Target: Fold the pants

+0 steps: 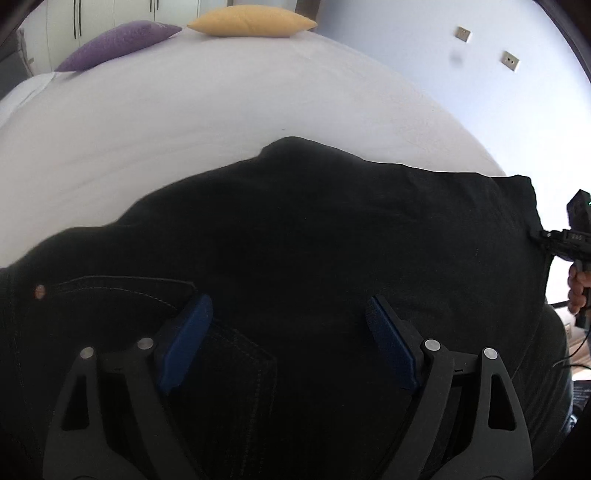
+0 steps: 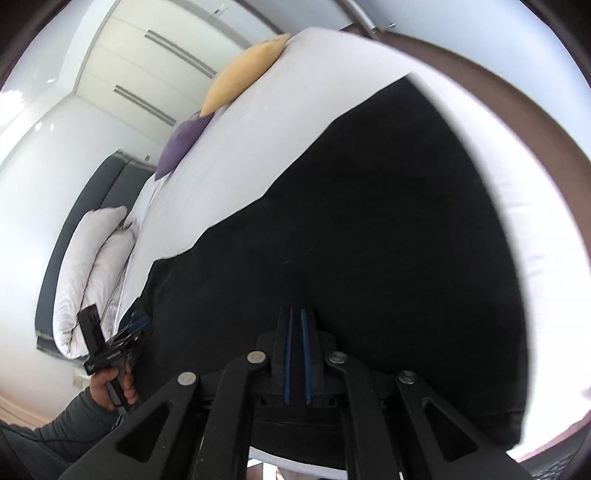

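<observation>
Black pants point(image 1: 295, 229) lie spread across the white bed point(image 1: 184, 110), near its edge. Over their pocket end the left hand-held gripper point(image 1: 288, 343) hovers with blue pads wide apart, nothing between them. At the other end, the right hand-held gripper point(image 2: 296, 354) has its pads nearly together; whether cloth is pinched between them I cannot tell. Purple point(image 1: 118, 42) and yellow pillows point(image 1: 251, 20) sit far across the bed.

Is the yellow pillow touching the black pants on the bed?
Apart. The left wrist view shows the yellow pillow at the far edge of the bed, with a broad stretch of bare white sheet between it and the black pants.
</observation>
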`<state>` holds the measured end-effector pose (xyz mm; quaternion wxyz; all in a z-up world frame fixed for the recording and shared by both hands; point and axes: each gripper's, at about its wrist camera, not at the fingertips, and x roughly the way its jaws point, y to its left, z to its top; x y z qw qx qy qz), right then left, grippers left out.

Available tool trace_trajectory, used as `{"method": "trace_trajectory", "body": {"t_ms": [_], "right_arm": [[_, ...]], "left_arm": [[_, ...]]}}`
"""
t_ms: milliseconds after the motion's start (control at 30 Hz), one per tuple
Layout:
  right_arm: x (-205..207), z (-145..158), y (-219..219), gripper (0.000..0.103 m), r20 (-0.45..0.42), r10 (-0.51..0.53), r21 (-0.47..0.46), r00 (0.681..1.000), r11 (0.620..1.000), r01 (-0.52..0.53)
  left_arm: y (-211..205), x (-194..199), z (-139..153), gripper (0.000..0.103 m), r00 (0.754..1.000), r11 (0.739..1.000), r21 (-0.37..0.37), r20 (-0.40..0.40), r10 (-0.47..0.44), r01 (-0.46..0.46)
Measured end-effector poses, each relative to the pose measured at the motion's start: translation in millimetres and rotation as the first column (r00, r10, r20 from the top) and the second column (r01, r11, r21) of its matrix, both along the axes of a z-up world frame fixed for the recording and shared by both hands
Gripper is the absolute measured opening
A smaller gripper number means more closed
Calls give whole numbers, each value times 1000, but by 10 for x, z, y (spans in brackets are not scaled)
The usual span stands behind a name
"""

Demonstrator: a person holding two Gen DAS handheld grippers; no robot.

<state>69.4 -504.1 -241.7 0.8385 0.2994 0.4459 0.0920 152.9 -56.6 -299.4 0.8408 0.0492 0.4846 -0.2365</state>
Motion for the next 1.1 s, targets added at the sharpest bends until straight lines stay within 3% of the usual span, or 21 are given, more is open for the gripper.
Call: {"method": "trace_trajectory", "body": {"t_ms": [33,100,133,167,267,333,367,400,433,467,533,600,633,667,867,1100], "right_arm": [[-76,55,-115,6,2,-46,-14,999,999,46],[-223,185,-249,28,16,-113,-33,993,993,114],[-322,275,-239,45,41,-120,-32,992,992,121],[-380,340,-165,51,77,-99,-10,992,995,100],[-482,356,125,57,113,33,35,993,999,-37],[-444,208,206,57,63,62,1,996,998,-63],[-447,86,125,56,25,25,1,999,1000,-25],[-469,-15,12,48,9,-20,54,1000,998,20],[-522,-109,-141,26,-3,-67,134,998,989,67],[-590,-149,-256,17,-20,-110,164,994,980,112],[-757,-101,-414,20,-17,-175,142,984,974,176],[-1017,-62,-554,29,-3,-233,157,972,960,231],[-1130,-37,-615,55,-4,-284,154,959,947,282],[-1216,-28,-688,66,-2,-325,159,946,934,321],[-1273,-197,-811,66,1,-398,408,917,838,363],[-1218,-511,-676,64,-78,-399,484,914,786,384]], "left_arm": [[12,-5,38,85,1000,1000,25,13,8,-8],[85,-60,213,85,998,999,-7,61,34,-34],[133,-105,323,85,996,998,-56,85,40,-35],[175,-153,395,85,993,996,-85,105,47,-38],[237,-260,315,85,990,996,-25,110,86,-84],[326,-251,110,85,991,993,-6,53,121,-121],[359,-234,32,85,990,990,1,29,139,-139],[373,-248,1,85,989,989,0,21,148,-148],[350,-264,15,85,988,989,1,31,149,-149],[340,-370,51,85,989,990,1,41,143,-143],[221,-427,166,85,990,992,-19,66,123,-122],[-30,-438,298,85,992,995,-35,90,91,-88],[-176,-451,350,85,993,997,-52,95,69,-64],[-414,-397,439,85,995,997,-75,95,37,-30],[-1777,-441,619,85,974,968,-127,94,-206,217],[-3012,-453,462,85,922,916,-101,43,-385,387]]}}
